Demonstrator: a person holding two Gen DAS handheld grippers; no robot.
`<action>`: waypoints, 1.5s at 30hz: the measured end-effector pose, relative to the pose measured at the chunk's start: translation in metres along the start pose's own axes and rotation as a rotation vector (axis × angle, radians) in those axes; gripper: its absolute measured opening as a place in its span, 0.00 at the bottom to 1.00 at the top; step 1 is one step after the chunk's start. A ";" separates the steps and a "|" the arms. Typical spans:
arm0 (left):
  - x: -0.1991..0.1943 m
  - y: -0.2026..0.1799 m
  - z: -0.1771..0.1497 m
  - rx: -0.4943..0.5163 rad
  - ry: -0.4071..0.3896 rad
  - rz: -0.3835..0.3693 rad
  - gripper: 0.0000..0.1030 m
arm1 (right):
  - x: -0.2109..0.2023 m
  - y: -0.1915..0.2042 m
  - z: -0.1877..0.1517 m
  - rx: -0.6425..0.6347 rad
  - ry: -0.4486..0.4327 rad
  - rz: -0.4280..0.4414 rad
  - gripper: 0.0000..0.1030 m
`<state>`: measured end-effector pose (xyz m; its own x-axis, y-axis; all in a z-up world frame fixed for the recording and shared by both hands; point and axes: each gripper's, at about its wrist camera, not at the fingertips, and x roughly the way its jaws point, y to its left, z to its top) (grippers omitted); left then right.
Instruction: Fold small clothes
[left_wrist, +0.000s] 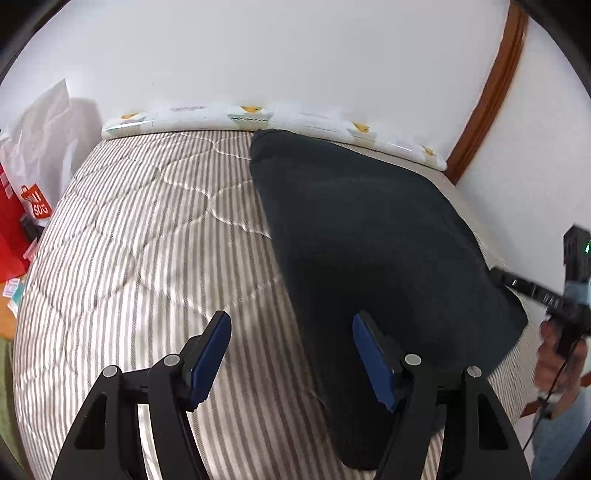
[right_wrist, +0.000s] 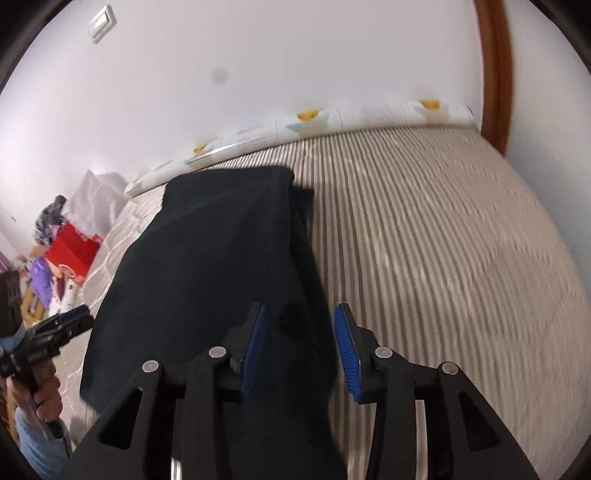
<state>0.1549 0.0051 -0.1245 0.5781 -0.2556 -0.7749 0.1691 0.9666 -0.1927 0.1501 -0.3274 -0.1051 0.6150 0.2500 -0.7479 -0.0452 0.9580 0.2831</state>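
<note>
Lying flat on a bed covered by a grey-and-white striped quilted bedspread (left_wrist: 140, 229) is a dark navy, soft fabric garment (left_wrist: 369, 229), folded into a long rough rectangle. In the left wrist view it is spread over the right half of the bed, its far end reaching almost to a white padded bumper printed with yellow fruit (left_wrist: 258, 114) that runs along the white wall (left_wrist: 295, 51).

The left gripper (left_wrist: 291, 354) is seen with its blue-padded fingers (left_wrist: 210, 362) standing well apart. Nothing is gripped: one finger is over bare striped bedspread, the other over the near left edge of the garment, and whether either pad touches the cloth cannot be told.

The right gripper (right_wrist: 301, 347) is seen in its own view with the fingers moderately parted. The near right edge of the garment lies between and beneath them, and the pads do not appear to press on it, though the picture is blurred there. A layered fold is visible along the garment's right side (right_wrist: 303, 221).

A hand on the right gripper's black handle (left_wrist: 557, 354) is visible at the right border of the left view. A red carton (left_wrist: 11, 236) and a white bag (left_wrist: 40, 122) are seen beside the bed at the left, and a brown wooden door frame (left_wrist: 491, 88) at the right.
</note>
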 end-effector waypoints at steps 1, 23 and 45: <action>-0.002 -0.003 -0.003 0.007 0.000 0.006 0.64 | -0.002 -0.002 -0.010 0.008 -0.002 0.005 0.36; -0.023 -0.037 -0.047 0.075 -0.028 0.065 0.65 | -0.029 0.027 -0.069 -0.065 -0.123 -0.199 0.15; -0.010 -0.045 -0.084 0.158 0.035 0.017 0.40 | -0.035 0.017 -0.108 -0.069 0.006 -0.182 0.34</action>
<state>0.0745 -0.0344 -0.1581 0.5539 -0.2356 -0.7985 0.2848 0.9549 -0.0841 0.0423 -0.3052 -0.1389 0.6129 0.0721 -0.7868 0.0121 0.9948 0.1007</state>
